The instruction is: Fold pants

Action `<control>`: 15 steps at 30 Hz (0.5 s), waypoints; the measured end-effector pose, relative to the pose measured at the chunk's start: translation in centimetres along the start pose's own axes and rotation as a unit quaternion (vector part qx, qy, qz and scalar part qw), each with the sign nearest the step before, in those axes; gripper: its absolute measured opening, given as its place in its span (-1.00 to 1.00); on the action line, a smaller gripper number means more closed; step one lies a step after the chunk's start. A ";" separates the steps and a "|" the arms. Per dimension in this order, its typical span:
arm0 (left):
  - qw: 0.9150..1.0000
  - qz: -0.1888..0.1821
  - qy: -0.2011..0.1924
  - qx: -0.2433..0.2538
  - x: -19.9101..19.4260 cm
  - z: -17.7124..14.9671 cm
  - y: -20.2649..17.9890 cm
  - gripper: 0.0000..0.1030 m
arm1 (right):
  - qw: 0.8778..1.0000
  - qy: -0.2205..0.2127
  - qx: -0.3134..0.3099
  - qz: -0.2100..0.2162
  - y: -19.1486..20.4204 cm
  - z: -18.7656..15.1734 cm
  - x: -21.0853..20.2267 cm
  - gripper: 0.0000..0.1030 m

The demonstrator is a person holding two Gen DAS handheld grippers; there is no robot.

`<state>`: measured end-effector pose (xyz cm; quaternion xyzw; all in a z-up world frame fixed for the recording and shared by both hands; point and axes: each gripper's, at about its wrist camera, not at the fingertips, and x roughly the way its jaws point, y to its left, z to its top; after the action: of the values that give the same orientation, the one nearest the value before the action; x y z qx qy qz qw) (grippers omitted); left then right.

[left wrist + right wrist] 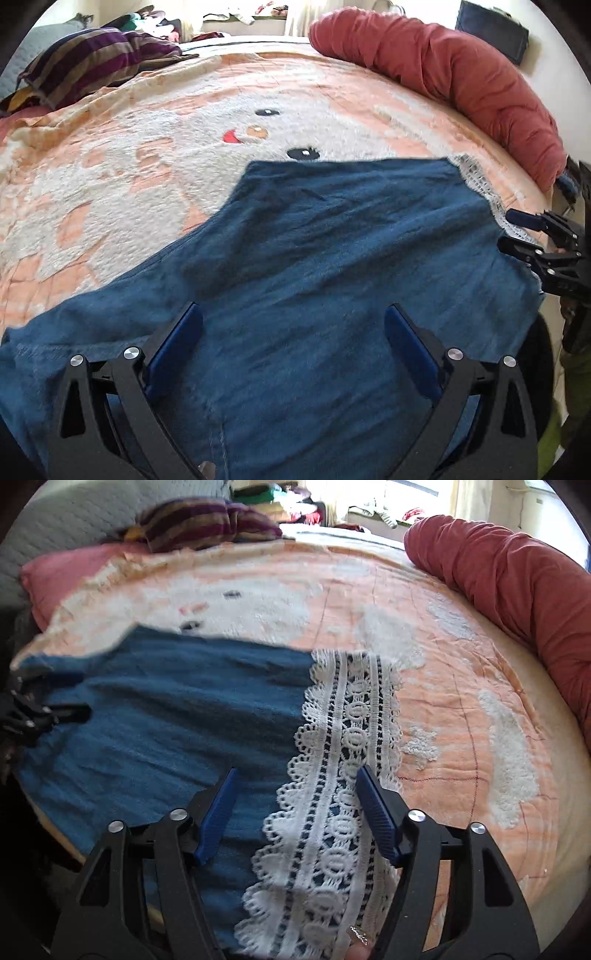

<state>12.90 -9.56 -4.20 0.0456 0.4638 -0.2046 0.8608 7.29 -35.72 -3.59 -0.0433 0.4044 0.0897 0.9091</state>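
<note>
Blue pants (332, 254) lie spread flat on the bed, with a white lace hem (347, 775) at their right end. My left gripper (293, 317) is open just above the blue cloth, holding nothing. My right gripper (295, 779) is open over the seam between blue cloth and lace, holding nothing. The right gripper also shows in the left wrist view (517, 236) at the lace edge. The left gripper shows in the right wrist view (48, 712) at the pants' left end.
The bed carries a peach and white bear-face blanket (184, 147). A long red bolster (461, 81) runs along the far right edge. A striped purple pillow (96, 62) and a pink pillow (66, 572) lie at the far left.
</note>
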 end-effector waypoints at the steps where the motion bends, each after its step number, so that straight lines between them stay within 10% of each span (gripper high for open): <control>1: 1.000 -0.002 -0.006 -0.006 -0.6 -0.2 0.1 0.91 | 1.000 -0.014 0.006 0.009 0.2 -0.1 -0.9 0.21; 15: 0.997 0.072 -0.006 -0.026 -2.3 -4.1 0.5 0.91 | 0.998 0.044 -0.034 0.034 5.3 -3.4 -0.1 0.28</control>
<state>8.78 -7.28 -4.64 0.0556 0.4595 -0.1299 0.8769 3.68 -31.03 -5.79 -0.0646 0.4420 0.1326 0.8848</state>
